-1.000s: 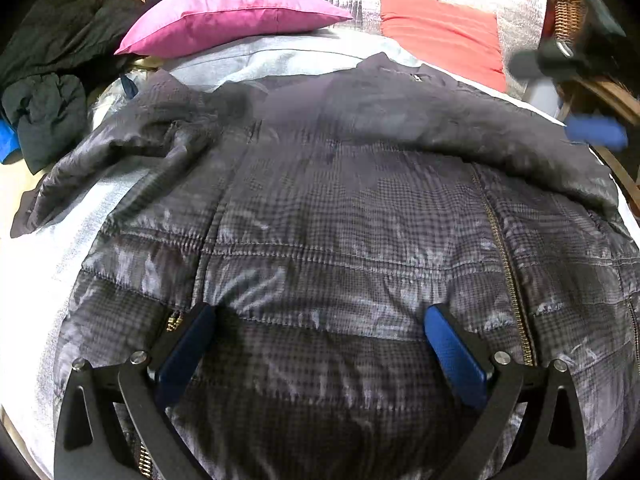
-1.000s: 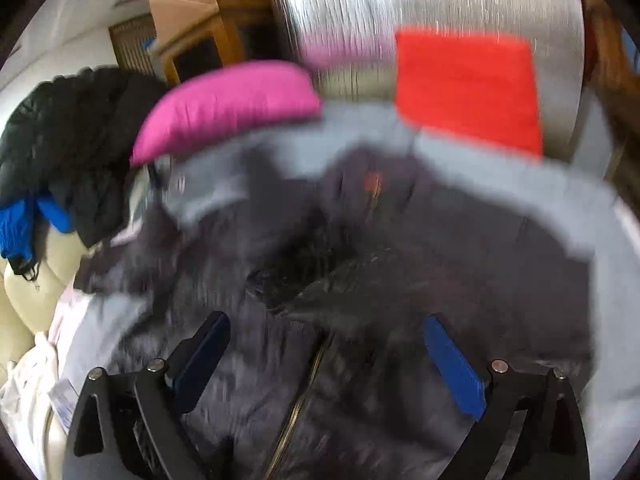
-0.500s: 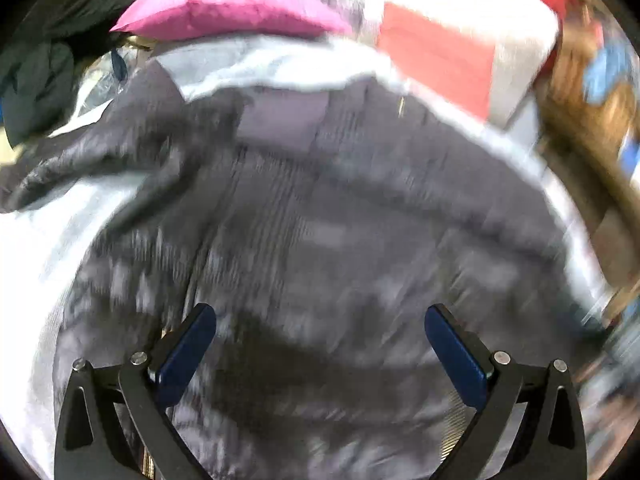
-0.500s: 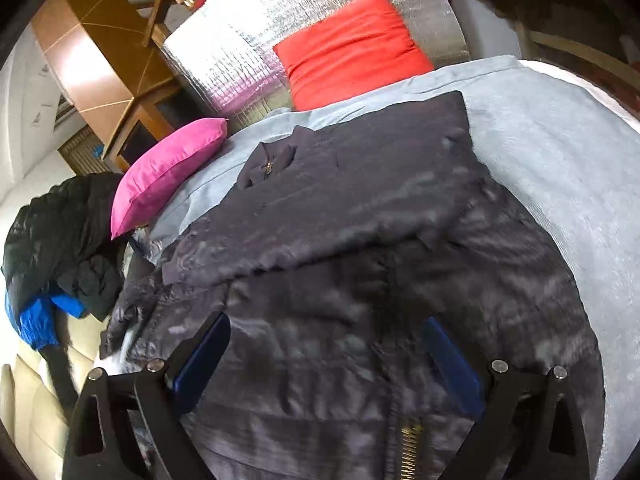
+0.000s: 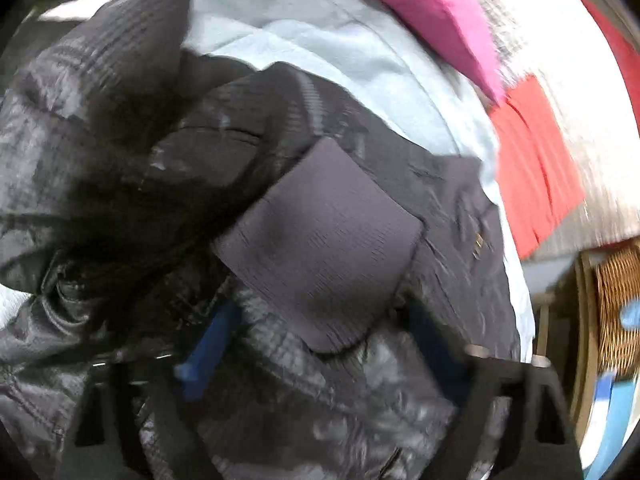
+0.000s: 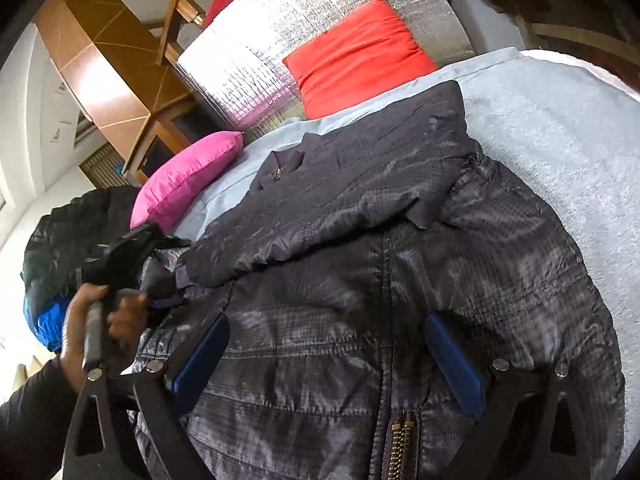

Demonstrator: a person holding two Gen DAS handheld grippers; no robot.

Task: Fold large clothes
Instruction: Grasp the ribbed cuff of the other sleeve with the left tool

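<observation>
The jacket, spread on the bed, looks puffy, light and slick; the ribbed cuff grips best. The left gripper has been closing around it, contact unclear; the right gripper gapes empty

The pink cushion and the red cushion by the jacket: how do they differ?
The pink cushion is magenta and looks plump, with a pointed corner; the red cushion is orange-red and looks flatter and squarer. The pink one lies at the bed's far left, near a heap of dark clothes; the red one leans against a silvery backing. Both sit beyond the jacket's collar.
</observation>
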